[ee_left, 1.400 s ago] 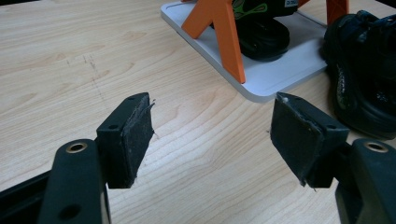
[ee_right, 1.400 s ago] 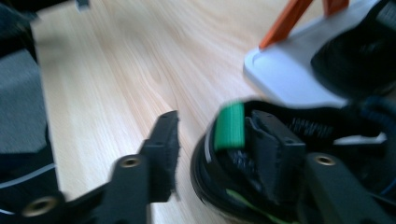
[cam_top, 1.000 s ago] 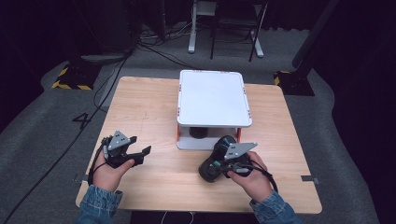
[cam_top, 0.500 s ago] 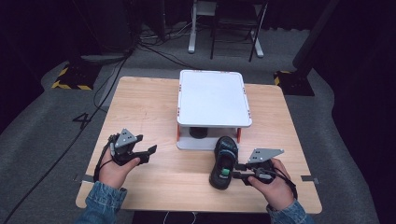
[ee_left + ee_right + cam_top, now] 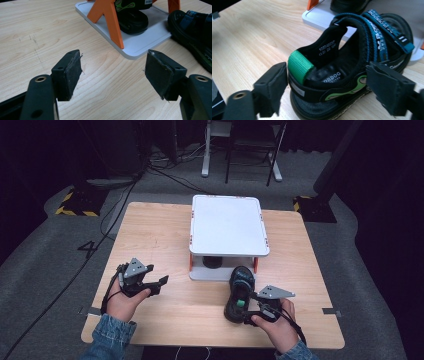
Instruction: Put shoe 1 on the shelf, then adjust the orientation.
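So, the state of play:
Work in hand: stowing a pair of black sandals on the low shelf of the white rack (image 5: 228, 225), judging by how things lie.
Done: one sandal (image 5: 131, 17) already sits under the rack's top, on its white base plate between the orange legs (image 5: 110, 21).
Left: the second sandal (image 5: 352, 72) lies on the wooden table (image 5: 160, 235), just in front of the rack's base, toe pointing toward it; it is not yet on the shelf.
Right gripper (image 5: 332, 92): jaws spread wide on either side of the sandal's heel, close to it but not clamped; the green heel loop (image 5: 300, 65) stands between them.
Left gripper (image 5: 113, 72): jaws apart, holding nothing, hovering over bare table left of the rack's front corner.
Progress: roughly half, I judge — one shoe placed, one to go.
Next need: a grip on the heel, then a push or lift onto the base plate beside the first sandal.
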